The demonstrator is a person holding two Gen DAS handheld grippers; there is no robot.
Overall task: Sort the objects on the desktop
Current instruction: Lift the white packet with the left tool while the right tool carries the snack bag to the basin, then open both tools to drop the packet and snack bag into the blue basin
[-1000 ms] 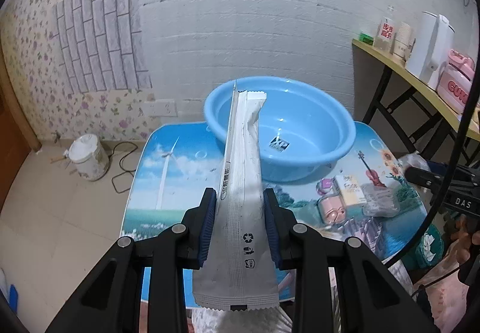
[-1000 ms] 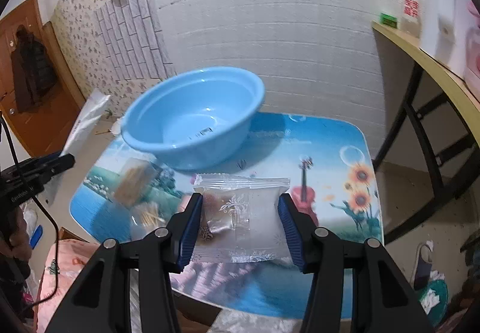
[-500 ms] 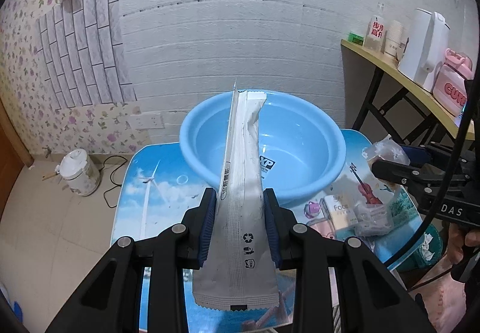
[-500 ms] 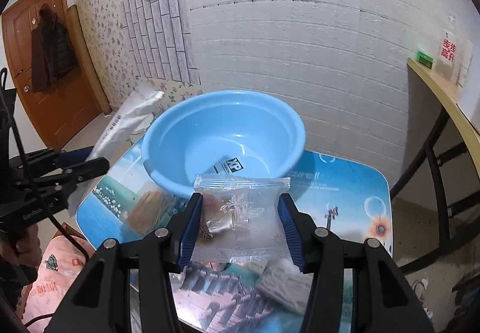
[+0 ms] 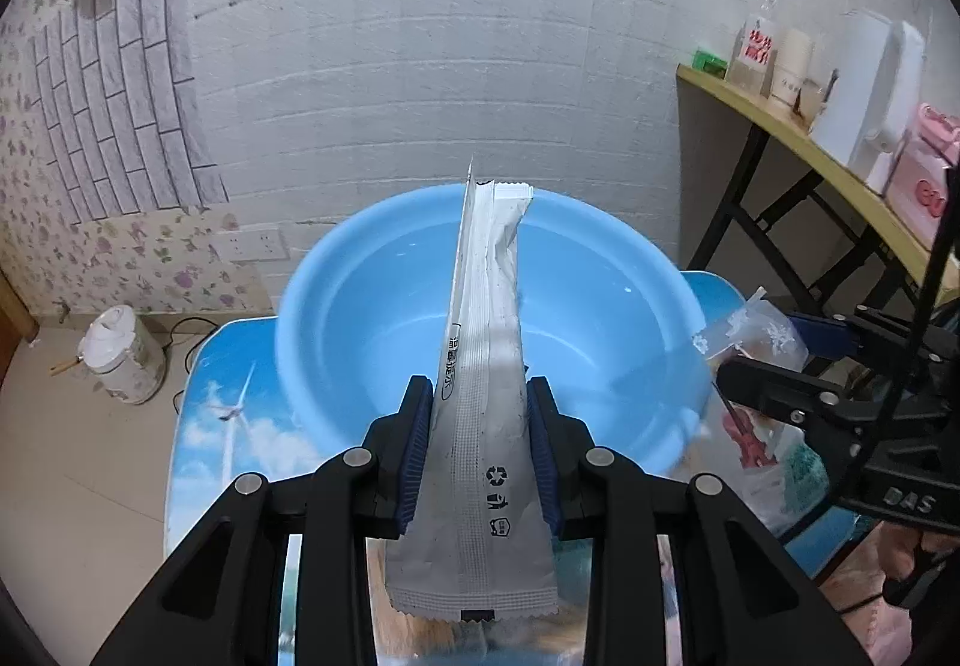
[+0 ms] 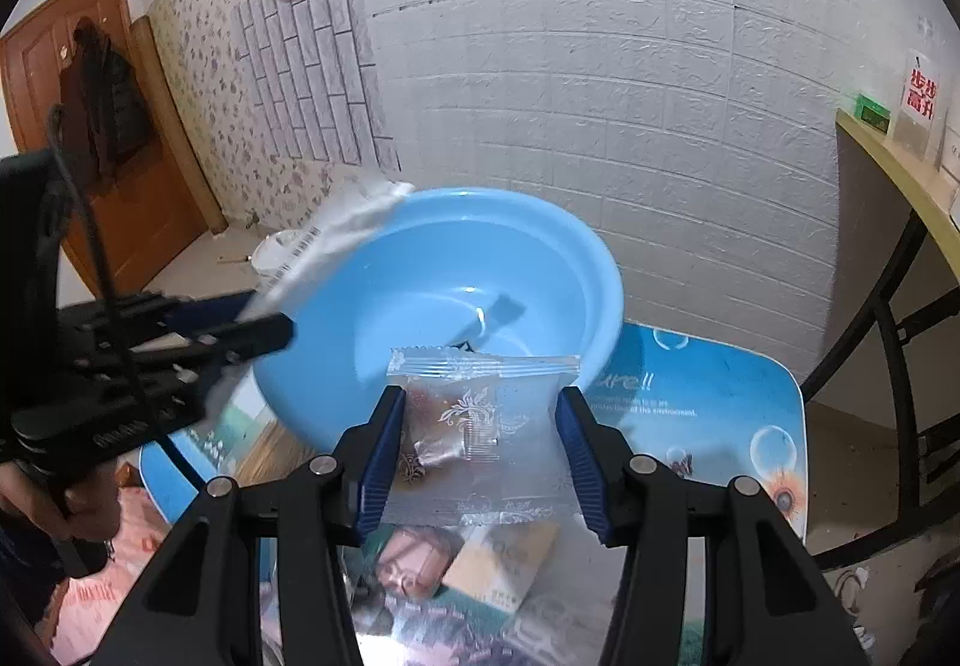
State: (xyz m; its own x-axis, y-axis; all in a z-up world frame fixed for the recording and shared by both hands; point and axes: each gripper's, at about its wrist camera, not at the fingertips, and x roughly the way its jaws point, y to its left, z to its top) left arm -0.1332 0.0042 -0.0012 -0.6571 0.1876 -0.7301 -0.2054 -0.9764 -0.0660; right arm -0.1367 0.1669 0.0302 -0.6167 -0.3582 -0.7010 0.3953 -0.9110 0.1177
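The grey sachet [image 5: 489, 426] bears a recycling mark, two small pictograms below it, and a framed line of Chinese characters along its left edge, too small to read. The other tongs' body [image 5: 900, 498] is stamped "DAS". A clear bottle [image 5: 757, 48] on the shelf carries red Chinese characters. On the surface [image 6: 690, 402], white print ends in "ure!!", with a smaller line ending "of the environment". A box [image 6: 504, 558] under the tongs shows blurred letters.

Picture-printed table [image 6: 714, 396], blue basin [image 5: 600, 318] on it; small packets [image 6: 498, 558] nearer
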